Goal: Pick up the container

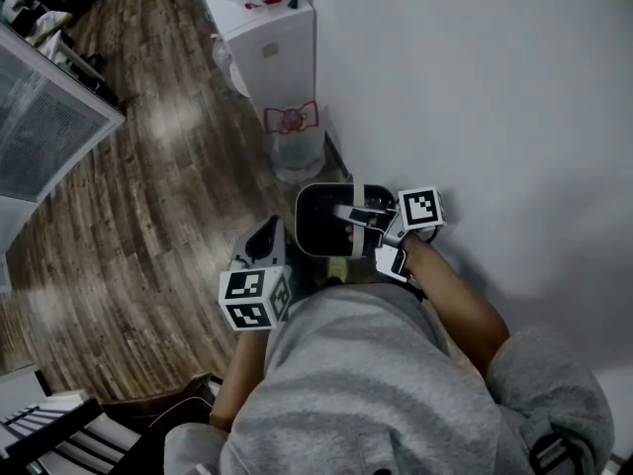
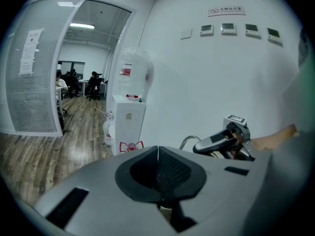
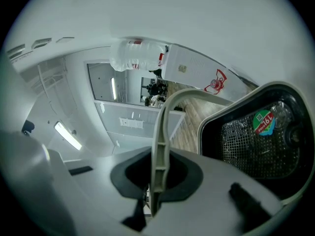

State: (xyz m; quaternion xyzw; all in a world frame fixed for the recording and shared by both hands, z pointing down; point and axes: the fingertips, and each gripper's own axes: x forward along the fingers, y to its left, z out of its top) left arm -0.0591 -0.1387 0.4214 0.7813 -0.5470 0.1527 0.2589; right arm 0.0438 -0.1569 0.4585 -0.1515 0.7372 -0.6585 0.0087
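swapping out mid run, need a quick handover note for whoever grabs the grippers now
Right gripper: shut on the thin handle of the container.
Left gripper: shut, nothing between its jaws, held beside the container.
Container: hangs from that handle in front of the person, apparently clear of the wood floor, near the white wall.
Done: the grab, and seemingly the lift.
Left: hold the grip steady; where it goes next is not shown.
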